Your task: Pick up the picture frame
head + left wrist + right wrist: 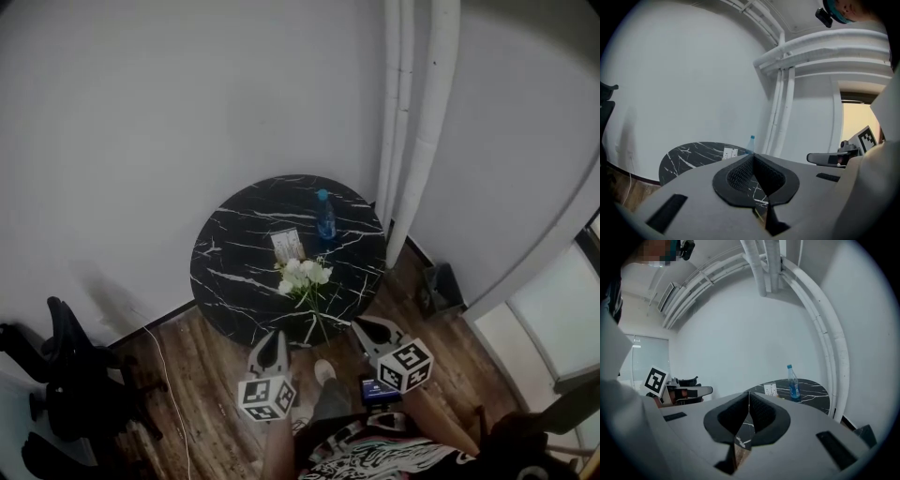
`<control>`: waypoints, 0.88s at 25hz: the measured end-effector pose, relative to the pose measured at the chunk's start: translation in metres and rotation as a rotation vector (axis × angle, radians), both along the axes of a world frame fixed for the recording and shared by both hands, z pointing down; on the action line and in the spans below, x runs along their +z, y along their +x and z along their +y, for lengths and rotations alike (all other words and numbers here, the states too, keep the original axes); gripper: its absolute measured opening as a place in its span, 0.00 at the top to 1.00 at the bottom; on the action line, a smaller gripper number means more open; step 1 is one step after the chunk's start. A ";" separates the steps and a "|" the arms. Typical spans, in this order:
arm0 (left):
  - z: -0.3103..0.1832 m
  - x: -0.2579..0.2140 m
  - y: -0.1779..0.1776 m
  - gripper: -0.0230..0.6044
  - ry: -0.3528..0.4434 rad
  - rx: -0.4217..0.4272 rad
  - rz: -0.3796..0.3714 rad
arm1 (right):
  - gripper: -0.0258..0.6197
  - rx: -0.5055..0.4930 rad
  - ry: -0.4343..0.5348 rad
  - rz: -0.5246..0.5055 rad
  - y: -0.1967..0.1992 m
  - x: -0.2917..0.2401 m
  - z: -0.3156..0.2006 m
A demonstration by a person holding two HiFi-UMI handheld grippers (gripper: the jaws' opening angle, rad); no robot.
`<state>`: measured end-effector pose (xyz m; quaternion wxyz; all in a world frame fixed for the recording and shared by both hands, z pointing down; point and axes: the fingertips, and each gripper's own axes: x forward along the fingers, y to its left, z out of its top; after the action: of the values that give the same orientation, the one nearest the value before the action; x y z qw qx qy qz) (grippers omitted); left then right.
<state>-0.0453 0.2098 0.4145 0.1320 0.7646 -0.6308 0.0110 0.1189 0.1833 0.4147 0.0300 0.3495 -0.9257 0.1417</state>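
Note:
A small white picture frame (287, 245) stands near the middle of a round black marble table (234, 281). It shows in the left gripper view as the frame (730, 153) and in the right gripper view as the frame (770, 389). My left gripper (270, 336) hangs short of the table's near edge, jaws shut and empty. My right gripper (358, 325) hangs beside it on the right, also shut and empty. Each gripper's own view shows its tips pressed together, left gripper (753, 155) and right gripper (748, 393).
A blue water bottle (324, 217) stands behind the frame, and white flowers (306, 274) lie in front of it. White pipes (412, 122) run up the wall at right. A black office chair (66, 375) stands at left, a cable (169, 375) crosses the wooden floor.

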 end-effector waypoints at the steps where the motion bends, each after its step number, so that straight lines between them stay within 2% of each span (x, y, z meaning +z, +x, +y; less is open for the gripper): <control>1: -0.013 0.001 -0.005 0.94 -0.004 0.000 0.003 | 0.93 0.001 -0.007 0.010 -0.005 0.003 -0.011; 14: -0.178 0.015 -0.087 0.94 -0.062 0.001 0.041 | 0.93 -0.006 -0.079 0.099 -0.085 0.028 -0.167; 22: -0.233 0.039 -0.108 0.94 -0.115 0.043 0.056 | 0.93 0.011 -0.104 0.155 -0.104 0.043 -0.207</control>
<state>-0.1534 -0.0232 0.4532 0.1931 0.7690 -0.6087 0.0288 0.0152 -0.0239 0.4576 0.1187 0.3625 -0.9101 0.1621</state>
